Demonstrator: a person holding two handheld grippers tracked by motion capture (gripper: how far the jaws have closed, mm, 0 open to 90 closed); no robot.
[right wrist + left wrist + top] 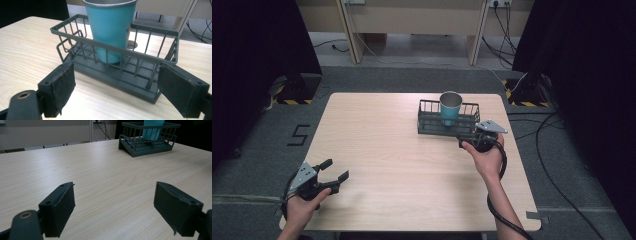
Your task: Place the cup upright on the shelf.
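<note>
A teal cup (450, 108) with a metal rim stands upright inside a dark grey wire basket (430, 123) at the back right of the light wood table (392, 165). My right gripper (473, 138) is just in front of the basket's right end, open, with nothing between its pads. In the right gripper view the cup (111, 27) and basket (130, 53) are close ahead of the open gripper (120, 88). My left gripper (334, 170) rests low at the front left, open and empty. In the left gripper view the basket (140, 147) and cup (152, 131) are far off beyond the gripper (115, 207).
Black curtains flank the table on both sides. Cables run over the grey floor at the right (557, 150). A wooden desk frame (412, 30) stands behind the table. Bare tabletop spans the middle and the left.
</note>
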